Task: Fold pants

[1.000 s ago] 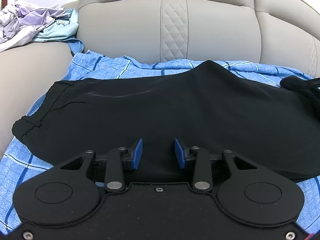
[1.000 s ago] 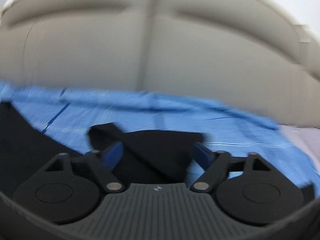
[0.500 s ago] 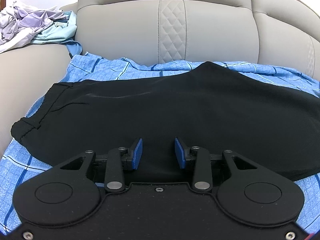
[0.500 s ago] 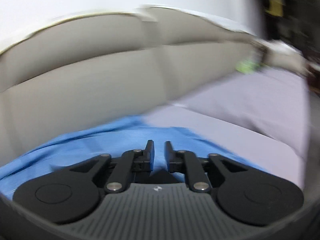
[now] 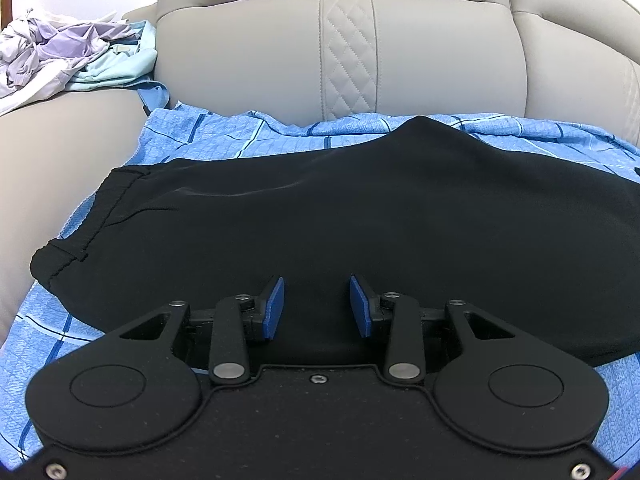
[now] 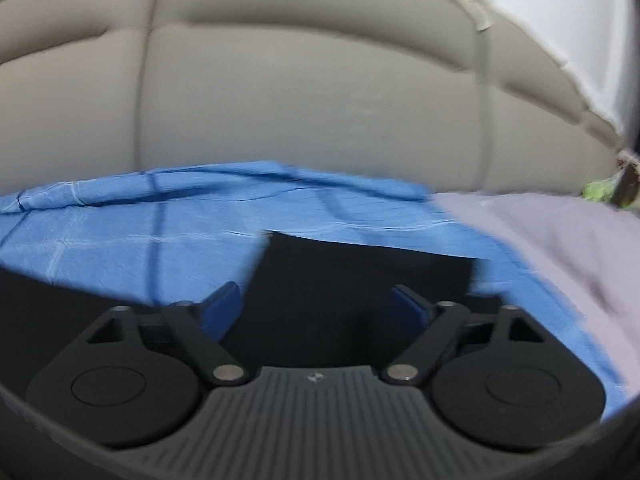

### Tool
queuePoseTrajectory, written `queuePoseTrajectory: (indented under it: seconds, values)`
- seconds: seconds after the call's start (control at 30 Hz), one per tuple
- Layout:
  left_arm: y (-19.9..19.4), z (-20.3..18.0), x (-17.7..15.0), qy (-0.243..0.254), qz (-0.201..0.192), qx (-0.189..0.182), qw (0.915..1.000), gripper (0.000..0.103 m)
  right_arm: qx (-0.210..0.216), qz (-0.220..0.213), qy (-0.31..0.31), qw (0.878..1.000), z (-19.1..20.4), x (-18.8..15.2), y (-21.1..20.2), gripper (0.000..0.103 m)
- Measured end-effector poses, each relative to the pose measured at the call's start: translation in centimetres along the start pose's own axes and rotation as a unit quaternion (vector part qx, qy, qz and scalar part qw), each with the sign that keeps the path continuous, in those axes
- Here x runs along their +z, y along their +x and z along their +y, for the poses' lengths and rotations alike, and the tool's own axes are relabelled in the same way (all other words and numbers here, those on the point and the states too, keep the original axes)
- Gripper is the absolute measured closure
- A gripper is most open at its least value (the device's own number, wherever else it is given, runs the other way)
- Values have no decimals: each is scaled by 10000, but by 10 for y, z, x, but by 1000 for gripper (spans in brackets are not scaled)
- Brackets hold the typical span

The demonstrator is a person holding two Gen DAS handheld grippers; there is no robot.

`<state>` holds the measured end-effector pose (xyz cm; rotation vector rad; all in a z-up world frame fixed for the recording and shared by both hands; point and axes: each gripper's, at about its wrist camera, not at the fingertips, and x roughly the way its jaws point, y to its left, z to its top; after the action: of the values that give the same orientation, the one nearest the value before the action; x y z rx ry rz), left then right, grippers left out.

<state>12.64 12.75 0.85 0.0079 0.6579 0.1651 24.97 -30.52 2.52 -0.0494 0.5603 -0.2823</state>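
Black pants (image 5: 340, 216) lie flat on a blue checked sheet (image 5: 224, 136) spread over a beige sofa seat, waistband at the left. My left gripper (image 5: 316, 304) is open and empty, low over the near edge of the pants. In the right wrist view, the end of a black pant leg (image 6: 360, 276) lies on the sheet (image 6: 120, 232). My right gripper (image 6: 316, 304) is wide open just above the leg end, with the cloth between and under the fingers. The view is blurred.
The beige sofa backrest (image 5: 344, 48) rises behind the sheet. A pile of loose clothes (image 5: 68, 52) sits on the left armrest. A lilac cloth (image 6: 560, 248) covers the seat to the right of the sheet.
My right gripper was shut and pointed off to the right half a second ago; it has swung back over the pant leg end and opened wide. The left gripper has barely moved.
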Motion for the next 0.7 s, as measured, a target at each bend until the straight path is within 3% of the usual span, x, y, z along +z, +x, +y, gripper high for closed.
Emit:
queuePoseTrajectory:
  seconds: [0.07,0.13,0.17,0.2,0.23,0.27,0.37,0.5,0.6,0.7]
  values:
    - [0,0,0,-5,9,-6,10000,67,-169,368,176,9990,22,15,36,8]
    - [0,1,0,-18,14,-27,10000,67,-635,701,352,9949,26,17,69,12]
    - [0,1,0,-21,8,-39,10000,67,-527,640,746,9938,17,16,71,32]
    - [0,2,-1,-17,-2,-50,10000,67,-618,627,1006,9910,9,17,67,76]
    - [0,2,-1,-10,-16,-59,10000,67,-787,624,1025,9896,3,21,66,94]
    - [0,3,-2,-9,-31,-64,10000,67,-783,557,1133,9889,-8,23,62,101]
    - [0,4,-4,-19,-61,-75,10000,67,-860,195,1560,9838,-55,19,31,101]
    - [0,6,-4,-20,-61,-110,9999,67,-1128,-338,2373,9643,-129,-2,-29,101]
    - [0,5,-3,-6,-43,-117,9999,67,-1281,-359,2982,9452,-178,-34,-64,100]
    - [0,5,-1,-16,1,-121,9999,67,-1334,3,3228,9370,-205,-67,-65,92]
